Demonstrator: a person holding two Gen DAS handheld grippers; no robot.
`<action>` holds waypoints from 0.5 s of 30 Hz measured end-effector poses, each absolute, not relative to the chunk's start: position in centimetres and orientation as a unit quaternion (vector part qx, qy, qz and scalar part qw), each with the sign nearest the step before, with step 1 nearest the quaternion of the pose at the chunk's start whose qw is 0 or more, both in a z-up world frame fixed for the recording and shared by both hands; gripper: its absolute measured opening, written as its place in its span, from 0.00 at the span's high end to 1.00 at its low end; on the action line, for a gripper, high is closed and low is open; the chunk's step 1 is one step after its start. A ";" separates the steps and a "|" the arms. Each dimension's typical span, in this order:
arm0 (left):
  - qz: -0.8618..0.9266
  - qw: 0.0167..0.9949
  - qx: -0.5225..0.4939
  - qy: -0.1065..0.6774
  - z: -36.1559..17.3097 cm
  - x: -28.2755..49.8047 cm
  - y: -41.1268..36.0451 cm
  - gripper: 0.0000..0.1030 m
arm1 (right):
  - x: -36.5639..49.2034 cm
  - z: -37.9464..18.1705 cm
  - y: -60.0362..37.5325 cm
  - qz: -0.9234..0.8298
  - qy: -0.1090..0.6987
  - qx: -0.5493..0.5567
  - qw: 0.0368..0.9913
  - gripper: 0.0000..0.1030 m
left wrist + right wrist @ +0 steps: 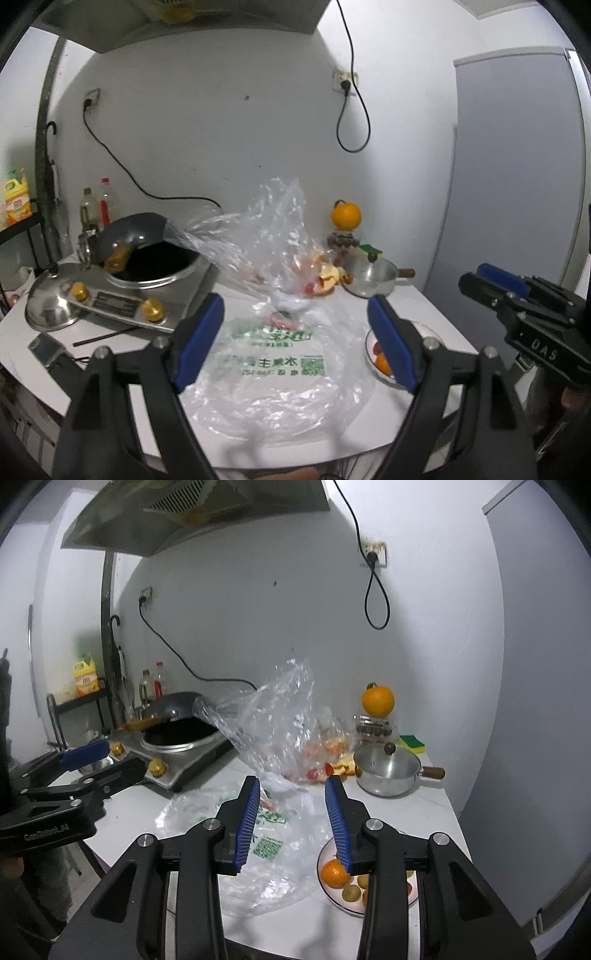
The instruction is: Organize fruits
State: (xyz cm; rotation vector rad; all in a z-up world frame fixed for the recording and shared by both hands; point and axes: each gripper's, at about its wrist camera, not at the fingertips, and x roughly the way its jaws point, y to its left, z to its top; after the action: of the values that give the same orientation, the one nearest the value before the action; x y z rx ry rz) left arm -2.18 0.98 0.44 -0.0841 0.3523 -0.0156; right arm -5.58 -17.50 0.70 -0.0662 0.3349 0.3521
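A clear plastic bag (273, 354) with green print lies crumpled on the white table, also in the right wrist view (258, 834). A plate (341, 904) at the front right holds an orange (332, 873) and several small fruits; it shows partly in the left wrist view (373, 363). More fruit and peel (332, 753) lie behind the bag. A large orange (377, 699) sits on a jar at the back. My left gripper (295, 336) is open above the bag. My right gripper (291, 819) is open and empty between the bag and the plate.
An induction cooker with a wok (159, 269) stands at the left, a steel lid (51, 299) beside it. A small steel pot (388, 771) with a lid stands at the back right, a sponge (412, 743) behind it. Bottles (96, 206) stand at the wall. A fridge (517, 166) is at the right.
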 end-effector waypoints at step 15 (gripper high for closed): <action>0.042 0.990 -0.036 0.129 2.8 -9.8 3.5 0.21 | -12.7 4.5 -15.1 0.189 0.098 -0.049 0.976 0.32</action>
State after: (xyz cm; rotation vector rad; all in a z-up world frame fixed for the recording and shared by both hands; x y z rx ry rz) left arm -9.84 3.53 2.83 -0.0715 0.2595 0.0843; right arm -12.69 -15.15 4.51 -0.0984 0.1979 0.3808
